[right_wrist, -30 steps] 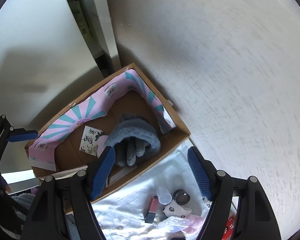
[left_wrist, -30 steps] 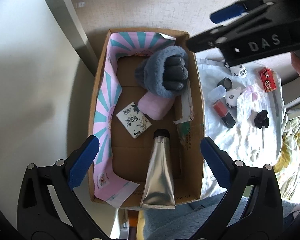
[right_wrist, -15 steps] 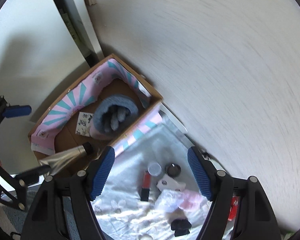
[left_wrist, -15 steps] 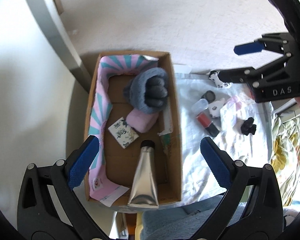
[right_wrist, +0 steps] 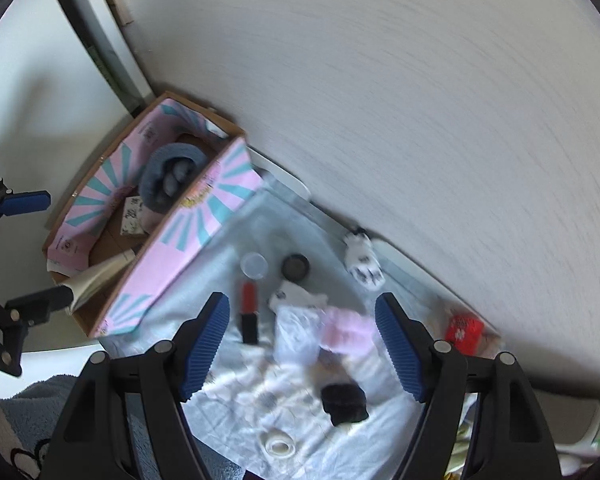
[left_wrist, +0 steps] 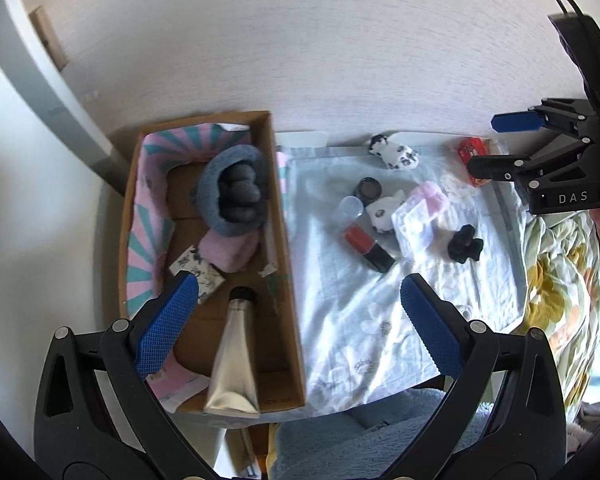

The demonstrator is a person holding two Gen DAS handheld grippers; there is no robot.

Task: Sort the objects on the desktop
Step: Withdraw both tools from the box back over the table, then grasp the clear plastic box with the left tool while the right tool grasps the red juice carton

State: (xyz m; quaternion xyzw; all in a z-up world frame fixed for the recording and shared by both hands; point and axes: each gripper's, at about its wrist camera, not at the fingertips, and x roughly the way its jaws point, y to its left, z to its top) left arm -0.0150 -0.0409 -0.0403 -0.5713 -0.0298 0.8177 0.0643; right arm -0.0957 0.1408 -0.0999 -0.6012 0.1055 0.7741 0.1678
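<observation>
The black right gripper (left_wrist: 540,160), lettered "DAS", and the left gripper (left_wrist: 300,320) both pointed steeply downward, blue-padded fingers (left_wrist: 168,324) released, empty.

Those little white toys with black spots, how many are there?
2: one spotted toy lies by the wall at the cloth's far edge, another beside the dark round compact. Others may be hidden.

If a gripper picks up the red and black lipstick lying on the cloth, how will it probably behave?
The lipstick looks rigid, so it should not bend. Its smooth casing may slip between pads. Lying flat on the soft cloth, it seems unlikely to tip.
</observation>
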